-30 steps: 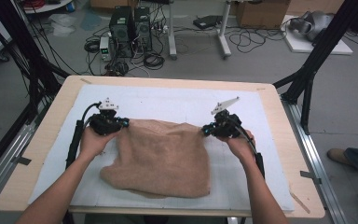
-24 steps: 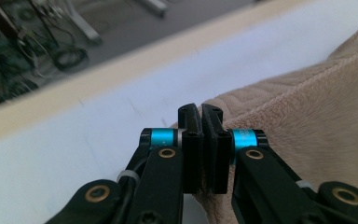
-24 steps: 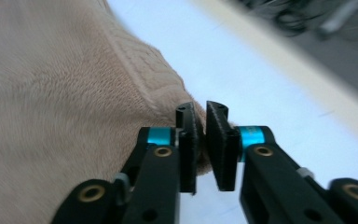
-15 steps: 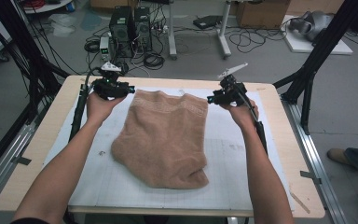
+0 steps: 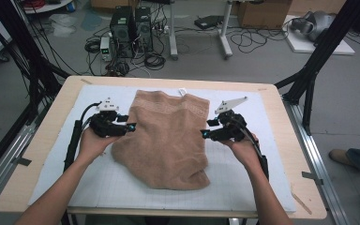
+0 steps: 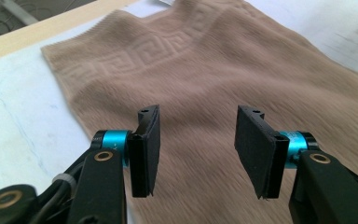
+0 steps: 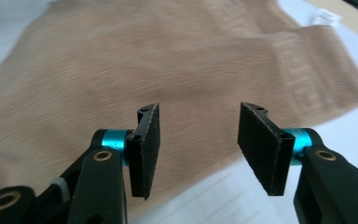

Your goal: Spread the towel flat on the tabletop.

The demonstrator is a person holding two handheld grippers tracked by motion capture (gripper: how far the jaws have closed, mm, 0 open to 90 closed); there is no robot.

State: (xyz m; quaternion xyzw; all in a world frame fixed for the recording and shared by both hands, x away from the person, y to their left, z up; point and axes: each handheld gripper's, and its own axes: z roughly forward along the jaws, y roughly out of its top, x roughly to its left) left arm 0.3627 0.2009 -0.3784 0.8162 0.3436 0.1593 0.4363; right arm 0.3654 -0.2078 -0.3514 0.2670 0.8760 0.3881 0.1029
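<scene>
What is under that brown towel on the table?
The brown towel lies on a white mat that covers most of the wooden table. The mat shows all round the towel. Whatever lies beneath the cloth itself is hidden, and the near end is bunched.

Towel (image 5: 166,136): tan terry, one piece, lying flat on my white mat. Long axis runs 12 to 6, tilted a little so the near end drifts toward 5. Far edge at 12 is straight, with a woven key-pattern band across it (image 6: 135,51); a small white tag sticks out at that edge. Sides mostly smooth. Near end at 6 is uneven: the corner at 5 is bunched and folded over, the corner at 7 is rounded. In the right gripper view the band (image 7: 303,70) runs along the far edge toward 2.
</scene>
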